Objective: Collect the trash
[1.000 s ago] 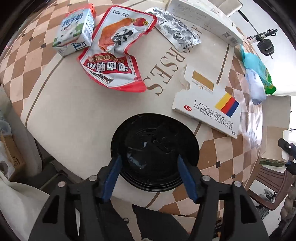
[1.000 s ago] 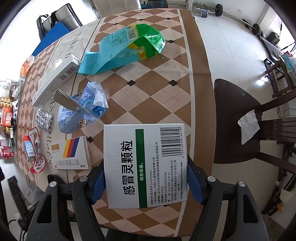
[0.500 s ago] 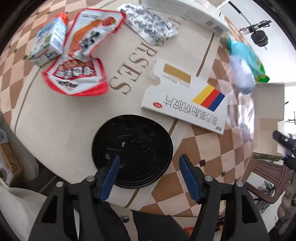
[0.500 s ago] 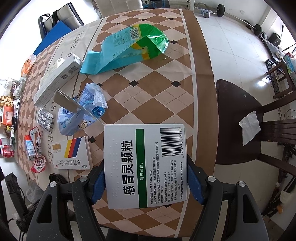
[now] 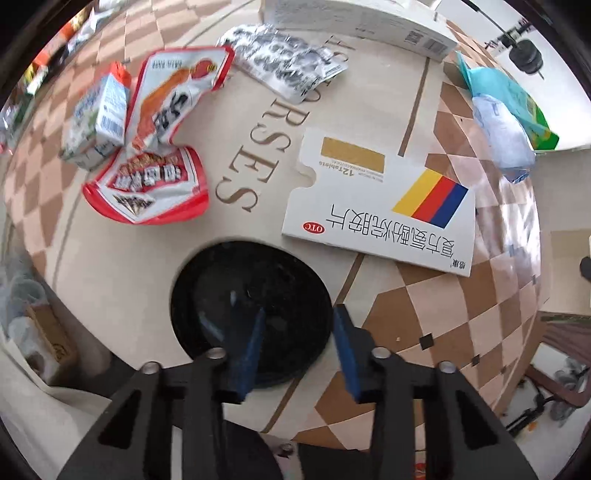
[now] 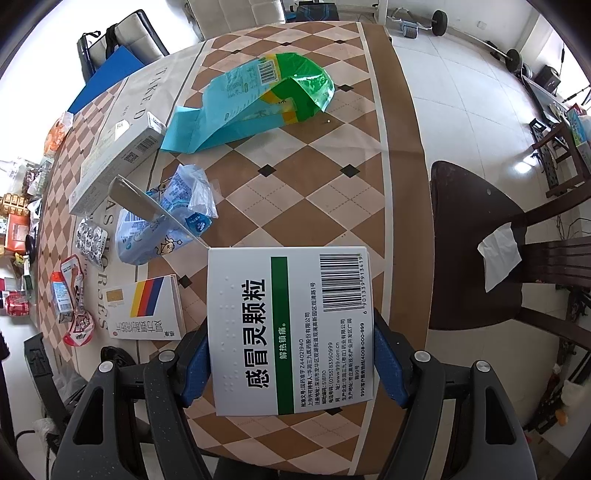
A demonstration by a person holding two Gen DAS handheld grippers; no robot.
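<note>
- Left wrist view, far left of the fingers: a small milk carton (image 5: 96, 117) lies on the table (image 5: 413, 332), touching a red and white snack bag (image 5: 155, 147) just to its right.
- Ahead of the fingers, at the far side: a silver pill sheet (image 5: 288, 62) and a long white box (image 5: 358, 22).
- Directly below the left gripper (image 5: 295, 350): a round black bin (image 5: 221, 295) standing beside the table's edge. The fingers (image 5: 247, 354) have just been closing; they are partly drawn in, with nothing between them, the left one over the bin's mouth, the right one at its rim.
- Ahead and right of these fingers: a flat white pill box (image 5: 376, 206) with yellow, red and blue stripes, just beyond the bin.
- Far right: a clear blue wrapper (image 5: 502, 133) and a teal and green bag (image 5: 517, 99).
- Right wrist view: the right gripper (image 6: 291, 354) pinches a white medicine box (image 6: 291, 325) with a green stripe and a barcode, one finger on each side, above the table's near edge.
- Left of it: the striped pill box, with the blue wrapper beyond.
- Ahead: the teal and green bag.
- Right: a dark wooden chair (image 6: 480, 236) with a white tissue (image 6: 498, 254) on its seat.
</note>
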